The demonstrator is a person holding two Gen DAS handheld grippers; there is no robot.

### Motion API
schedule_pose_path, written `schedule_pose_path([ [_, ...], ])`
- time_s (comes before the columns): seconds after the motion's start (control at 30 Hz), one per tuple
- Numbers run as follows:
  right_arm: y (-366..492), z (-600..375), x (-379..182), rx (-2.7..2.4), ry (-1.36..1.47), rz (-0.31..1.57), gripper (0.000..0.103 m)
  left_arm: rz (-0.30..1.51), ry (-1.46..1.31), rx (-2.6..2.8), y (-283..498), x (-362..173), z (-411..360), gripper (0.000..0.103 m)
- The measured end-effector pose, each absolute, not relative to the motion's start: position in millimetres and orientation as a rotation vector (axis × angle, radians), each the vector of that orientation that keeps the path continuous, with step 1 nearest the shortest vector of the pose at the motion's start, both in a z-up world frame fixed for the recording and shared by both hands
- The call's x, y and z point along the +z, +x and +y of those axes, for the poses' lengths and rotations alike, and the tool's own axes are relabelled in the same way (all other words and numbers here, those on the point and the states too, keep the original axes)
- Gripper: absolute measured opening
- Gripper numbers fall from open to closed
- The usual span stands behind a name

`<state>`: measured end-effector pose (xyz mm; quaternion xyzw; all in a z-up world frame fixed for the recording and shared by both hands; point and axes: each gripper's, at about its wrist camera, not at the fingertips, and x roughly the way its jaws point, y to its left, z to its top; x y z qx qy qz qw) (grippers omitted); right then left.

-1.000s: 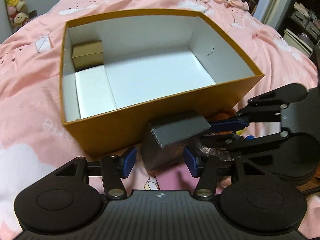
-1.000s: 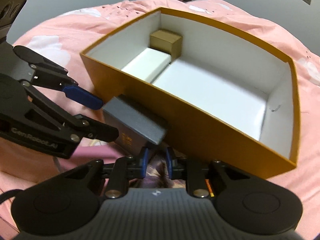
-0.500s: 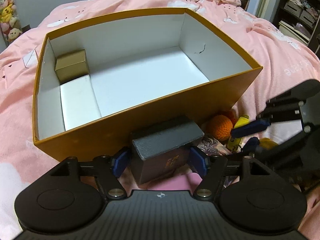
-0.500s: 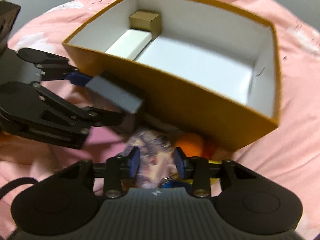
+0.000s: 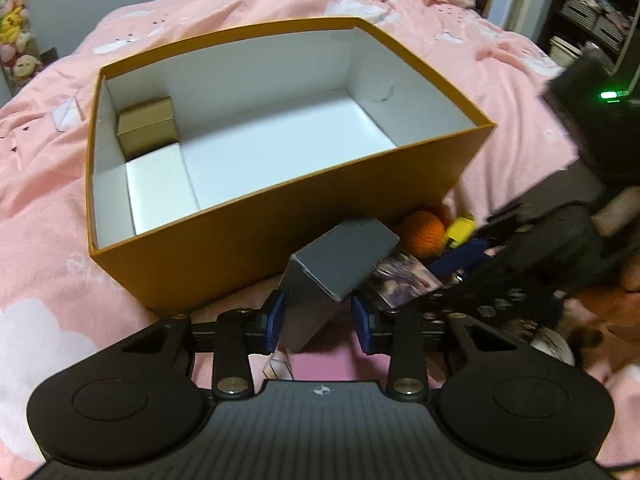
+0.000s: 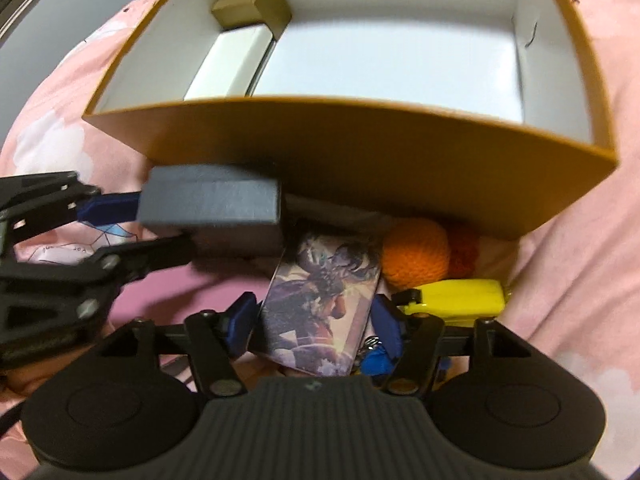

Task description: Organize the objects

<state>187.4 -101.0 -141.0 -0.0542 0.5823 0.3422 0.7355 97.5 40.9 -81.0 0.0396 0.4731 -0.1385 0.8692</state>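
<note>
An orange cardboard box (image 5: pixel 360 184) (image 6: pixel 360 168) with a white inside sits on the pink bed. In it lie a small brown box (image 5: pixel 146 124) (image 6: pixel 252 4) and a white box (image 5: pixel 160 188) (image 6: pixel 232 64). My left gripper (image 5: pixel 318 320) is shut on a grey box (image 5: pixel 340 260) (image 6: pixel 212 200), held tilted just in front of the orange box's near wall. My right gripper (image 6: pixel 316 320) is open, its blue pads either side of an illustrated card box (image 6: pixel 324 296) (image 5: pixel 404 280).
An orange yarn ball (image 6: pixel 416 252) (image 5: pixel 424 232), a yellow object (image 6: pixel 460 296) (image 5: pixel 460 232) and a small blue item (image 6: pixel 376 360) lie against the orange box's near wall. A pink book (image 6: pixel 160 292) lies under the grippers. Shelves (image 5: pixel 592 20) stand at the far right.
My left gripper has closed on the grey box and tilted it. My right gripper has opened wider and moved right and down over the illustrated card box.
</note>
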Motion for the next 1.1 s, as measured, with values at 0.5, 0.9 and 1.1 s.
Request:
schedule_pose_path([
  [0.5, 187.6, -104.7, -138.7, 0.743, -0.172, 1.258, 0.065, 1.001, 0.535, -0.543, 94.8, -80.3, 8.7, 0.034],
  [0.9, 187.6, -116.8, -133.3, 0.758, -0.163, 1.228, 0.065, 0.932, 0.826, -0.559, 76.1, -94.2, -10.0, 0.042],
  [1.1, 187.0, -117.3, -132.5, 0.762, -0.160, 1.226, 0.065, 0.853, 0.936, -0.573, 69.3, -101.9, -19.3, 0.060],
])
